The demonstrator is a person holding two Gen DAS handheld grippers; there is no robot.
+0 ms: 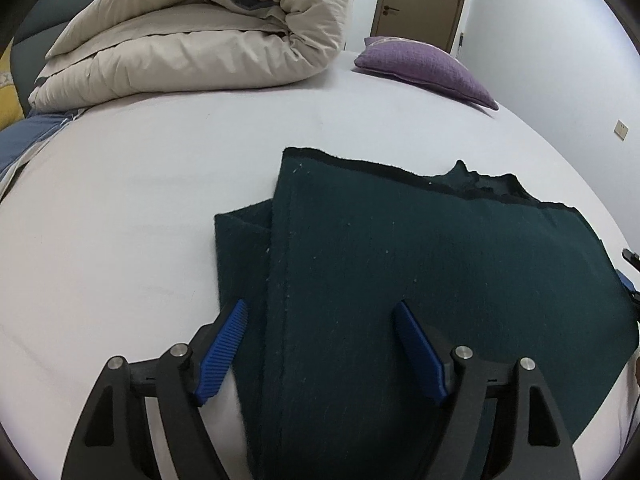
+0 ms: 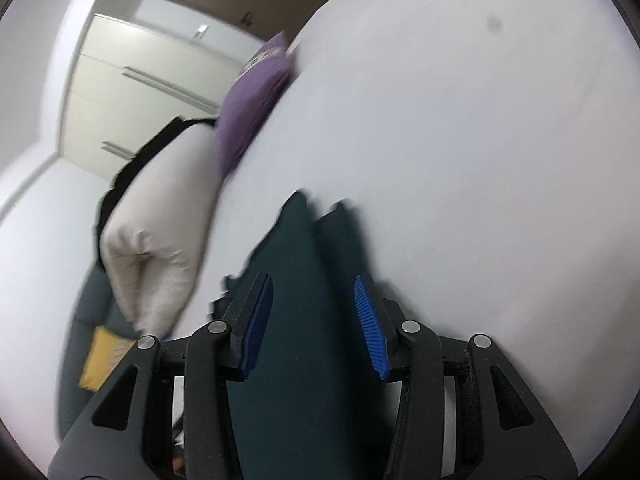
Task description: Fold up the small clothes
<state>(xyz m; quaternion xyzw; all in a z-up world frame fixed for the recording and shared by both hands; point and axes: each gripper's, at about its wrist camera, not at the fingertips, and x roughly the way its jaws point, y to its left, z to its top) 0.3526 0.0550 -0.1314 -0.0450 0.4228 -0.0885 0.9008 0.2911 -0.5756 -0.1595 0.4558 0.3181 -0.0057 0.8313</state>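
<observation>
The dark green garment (image 1: 420, 280) lay folded on the pale bed sheet (image 1: 140, 200), toward the near right part of the bed as the left wrist view showed it. One layer lay over another, with a narrower strip of the lower layer showing along its left edge. Its far edge was darker and uneven, with a small peak rising near the middle of that edge.

The left gripper (image 1: 322, 310) stood over the near left part of the garment. Its jaws were wide apart; no cloth was pinched between them. The left blue pad hung over the garment's left edge where it met the sheet, and the right pad hung over the cloth itself. Whether the pads touched the cloth could not be told.

The right gripper (image 2: 314, 286) appeared in a blurred, tilted view. Its jaws stood partly apart with the green cloth running between them and beyond the tips. The pads did not appear to press on the cloth, though the blur left contact uncertain.

Farther off, a rolled beige duvet (image 1: 192, 36) rested at the far left of the bed. A purple cushion (image 1: 428, 68) lay at the far right, well apart from the garment. A brown door (image 1: 424, 0) stood behind the cushion.
</observation>
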